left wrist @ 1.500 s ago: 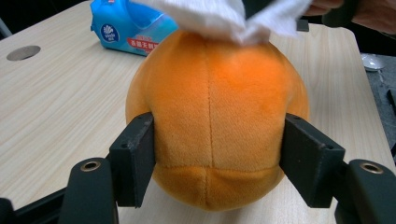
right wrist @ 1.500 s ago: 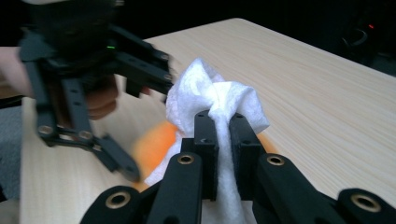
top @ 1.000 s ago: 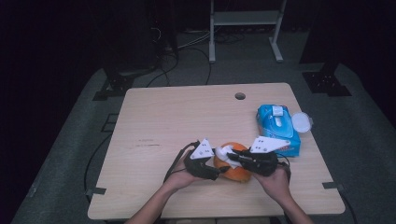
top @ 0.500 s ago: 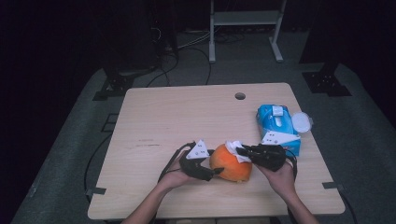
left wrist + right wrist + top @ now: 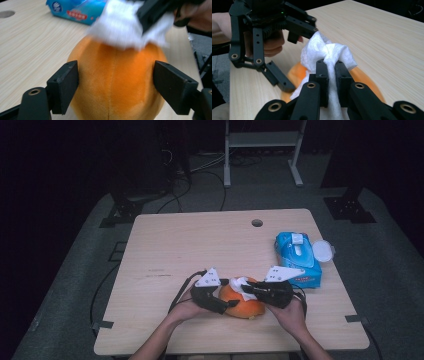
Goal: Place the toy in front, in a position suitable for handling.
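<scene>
Ball [image 5: 115, 82]: orange plush cloth, short matt nap, one fine stitched seam down the front.
Wipe [image 5: 329, 53]: white, soft, fibrous, crumpled; matt, looks like non-woven tissue.
Left gripper [image 5: 223, 305] and right gripper [image 5: 243, 290]: black matt plastic jaws with a slightly grainy face; brass-coloured metal rings at the pivots, faintly shiny.
Table [image 5: 200, 240]: pale wood-grain top, smooth, low sheen.
Pack [image 5: 297, 257]: blue plastic film, glossy, printed; its round lid [image 5: 322, 251] is whitish plastic.

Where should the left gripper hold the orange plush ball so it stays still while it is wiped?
Probably grip the orange plush ball across its widest middle, coming level from the person's side. It is round and soft, so opposite flanks give most hold and leave the top free for the white wipe.
</scene>
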A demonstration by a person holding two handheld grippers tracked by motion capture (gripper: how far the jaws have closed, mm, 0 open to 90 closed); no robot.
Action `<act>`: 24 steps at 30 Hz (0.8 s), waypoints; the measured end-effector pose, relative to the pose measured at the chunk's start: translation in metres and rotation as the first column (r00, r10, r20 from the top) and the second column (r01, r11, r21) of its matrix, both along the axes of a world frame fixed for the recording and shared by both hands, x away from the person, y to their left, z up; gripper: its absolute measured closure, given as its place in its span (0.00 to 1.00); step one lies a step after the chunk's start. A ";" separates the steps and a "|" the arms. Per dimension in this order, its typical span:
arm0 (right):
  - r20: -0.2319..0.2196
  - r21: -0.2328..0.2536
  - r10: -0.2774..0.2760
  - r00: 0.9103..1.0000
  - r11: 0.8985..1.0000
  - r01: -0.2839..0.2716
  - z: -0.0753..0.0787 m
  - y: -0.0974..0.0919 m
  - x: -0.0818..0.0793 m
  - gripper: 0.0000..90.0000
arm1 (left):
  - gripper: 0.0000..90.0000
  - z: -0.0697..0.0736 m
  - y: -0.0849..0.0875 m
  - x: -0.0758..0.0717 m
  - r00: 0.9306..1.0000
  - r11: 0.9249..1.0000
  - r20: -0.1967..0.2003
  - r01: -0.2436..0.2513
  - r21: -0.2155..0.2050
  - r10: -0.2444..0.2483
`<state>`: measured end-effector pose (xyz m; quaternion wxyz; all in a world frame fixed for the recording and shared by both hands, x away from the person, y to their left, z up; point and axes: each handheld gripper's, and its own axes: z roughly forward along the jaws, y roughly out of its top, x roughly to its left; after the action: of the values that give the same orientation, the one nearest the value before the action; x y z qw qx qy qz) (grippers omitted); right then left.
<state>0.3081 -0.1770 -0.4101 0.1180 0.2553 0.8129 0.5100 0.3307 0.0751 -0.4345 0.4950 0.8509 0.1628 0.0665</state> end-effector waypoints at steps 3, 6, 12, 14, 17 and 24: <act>-0.019 0.001 -0.041 0.999 0.999 0.041 -0.003 -0.017 0.004 0.92 | 0.25 -0.005 0.007 0.004 1.000 1.000 -0.022 -0.001 0.004 0.001; -0.044 0.019 -0.056 0.997 0.998 0.057 -0.006 -0.025 0.006 0.92 | 0.25 -0.004 0.012 0.006 0.999 1.000 -0.047 -0.001 -0.006 0.001; -0.003 0.007 -0.037 0.999 0.999 0.037 -0.004 -0.012 0.001 0.92 | 0.20 0.006 0.003 0.001 1.000 1.000 0.000 0.014 -0.018 -0.014; 0.021 0.001 -0.020 1.000 1.000 0.020 -0.002 -0.005 -0.002 0.92 | 0.20 0.007 0.002 0.000 1.000 1.000 0.006 0.020 -0.018 -0.019; 0.038 0.003 0.034 0.999 0.999 -0.034 0.000 0.009 -0.009 0.92 | 0.22 0.005 0.002 0.000 1.000 1.000 0.012 0.028 -0.010 -0.027; 0.025 -0.015 0.001 1.000 1.000 -0.001 -0.003 -0.003 -0.002 0.92 | 0.34 -0.001 0.008 0.003 0.999 0.999 -0.034 0.002 0.034 -0.001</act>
<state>0.3062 -0.1802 -0.4132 0.1297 0.2477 0.8154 0.5070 0.3342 0.0827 -0.4351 0.4778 0.8603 0.1692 0.0544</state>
